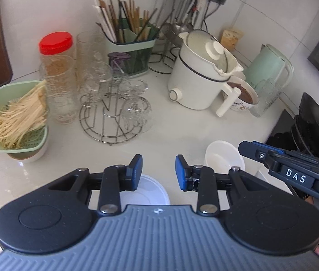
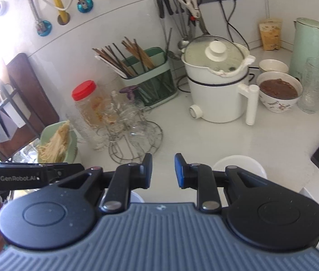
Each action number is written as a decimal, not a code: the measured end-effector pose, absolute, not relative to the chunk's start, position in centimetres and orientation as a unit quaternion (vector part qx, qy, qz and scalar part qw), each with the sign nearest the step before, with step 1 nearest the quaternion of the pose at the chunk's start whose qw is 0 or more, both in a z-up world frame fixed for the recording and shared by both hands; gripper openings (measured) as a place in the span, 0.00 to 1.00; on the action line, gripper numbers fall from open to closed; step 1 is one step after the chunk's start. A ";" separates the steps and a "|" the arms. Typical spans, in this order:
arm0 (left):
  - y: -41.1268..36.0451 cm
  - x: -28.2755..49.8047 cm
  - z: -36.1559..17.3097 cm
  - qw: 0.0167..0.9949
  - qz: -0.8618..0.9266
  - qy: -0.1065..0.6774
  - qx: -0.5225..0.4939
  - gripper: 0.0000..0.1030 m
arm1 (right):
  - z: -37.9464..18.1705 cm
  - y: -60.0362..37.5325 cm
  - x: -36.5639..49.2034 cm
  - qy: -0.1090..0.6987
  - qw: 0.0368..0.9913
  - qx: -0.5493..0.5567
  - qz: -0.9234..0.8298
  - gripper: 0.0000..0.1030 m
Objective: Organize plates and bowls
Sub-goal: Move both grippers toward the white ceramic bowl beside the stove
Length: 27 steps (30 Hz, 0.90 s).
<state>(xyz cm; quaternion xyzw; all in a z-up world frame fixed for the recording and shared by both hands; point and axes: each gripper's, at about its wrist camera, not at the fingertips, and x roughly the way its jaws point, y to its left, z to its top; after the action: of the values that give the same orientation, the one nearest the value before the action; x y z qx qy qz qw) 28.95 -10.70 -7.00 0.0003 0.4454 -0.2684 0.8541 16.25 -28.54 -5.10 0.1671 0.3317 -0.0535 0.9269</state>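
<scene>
Left wrist view: my left claw (image 1: 158,172) hangs over the white surface (image 1: 182,126), jaws parted with nothing between the blue pads, so released. Just below and slightly left of the tips lies a shallow white plate (image 1: 152,192), partly hidden by the fingers. A small white bowl (image 1: 224,155) sits to the right of the tips, tilted or resting on its side as far as I can tell, close under my right claw (image 1: 245,148), which enters from the right edge; from here I cannot tell how its jaws stand. Right wrist view: my right claw (image 2: 163,170) shows a narrow gap between the pads, nothing in it, so released too. The white bowl (image 2: 238,164) lies just right of the tips, half covered by the right finger linkage. The left claw's body (image 2: 30,176) comes in from the left edge. Farther back, near the white cooker (image 2: 218,90), stands a patterned bowl of brown food (image 2: 279,92) with a smaller empty bowl (image 2: 273,65) behind it. Judgement: plate belongs to the left claw, bowl to the right; each is nearer its own side, and the right claw must shift rightward to straddle the rim.
</scene>
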 end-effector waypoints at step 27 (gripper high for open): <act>-20.1 29.8 -11.0 0.820 -0.302 0.483 0.053 0.42 | -8.7 -37.1 13.6 0.350 0.905 0.187 -0.155 0.25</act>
<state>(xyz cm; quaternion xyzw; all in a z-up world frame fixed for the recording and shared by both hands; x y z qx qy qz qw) 29.78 -20.10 -10.96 0.0527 0.4831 -0.3024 0.8200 13.63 -37.05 -8.75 0.1871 0.3501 -0.1548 0.9047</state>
